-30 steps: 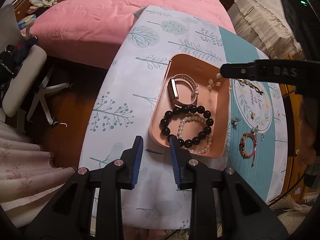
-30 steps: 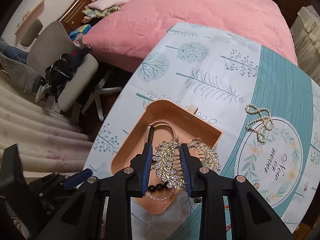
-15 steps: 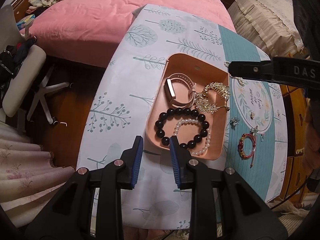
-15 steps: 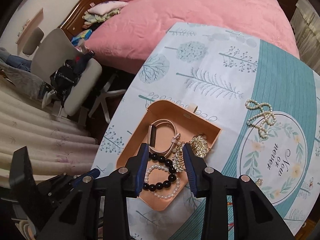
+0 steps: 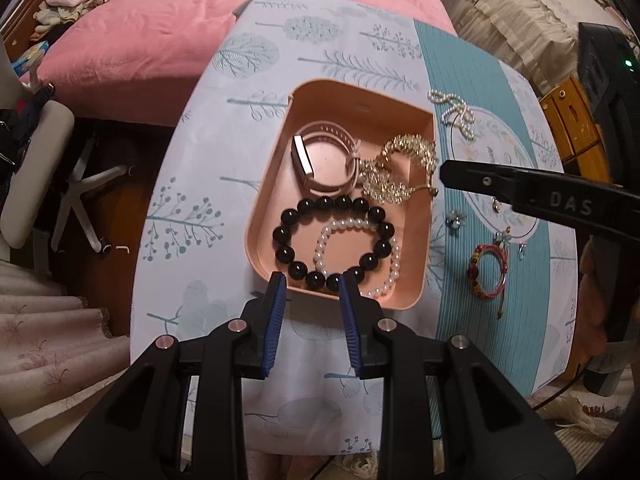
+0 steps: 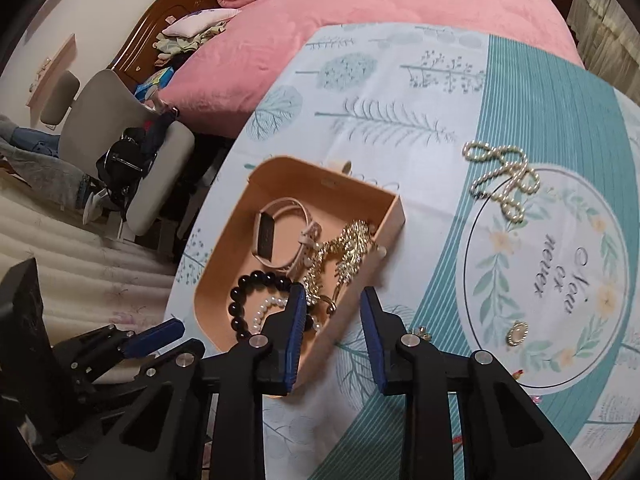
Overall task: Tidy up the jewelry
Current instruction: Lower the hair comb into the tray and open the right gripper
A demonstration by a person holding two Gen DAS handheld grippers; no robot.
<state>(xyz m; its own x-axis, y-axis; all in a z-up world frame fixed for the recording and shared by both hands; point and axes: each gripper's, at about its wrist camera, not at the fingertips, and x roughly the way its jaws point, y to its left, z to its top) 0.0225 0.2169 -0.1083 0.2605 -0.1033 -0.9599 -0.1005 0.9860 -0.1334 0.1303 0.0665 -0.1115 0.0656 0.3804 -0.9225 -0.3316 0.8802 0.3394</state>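
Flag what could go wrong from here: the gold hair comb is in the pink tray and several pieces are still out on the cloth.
1. The gold hair comb leans on the tray wall and overlaps the watch strap; it could snag.
2. The right gripper, jaws closing on nothing, hangs over that rim and might knock it.
3. The pearl strand lies looped; a pinch may lift only part of it.

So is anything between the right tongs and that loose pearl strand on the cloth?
Nothing visible: only bare teal tablecloth lies between the empty, closing right tongs and the looped white pearl strand.
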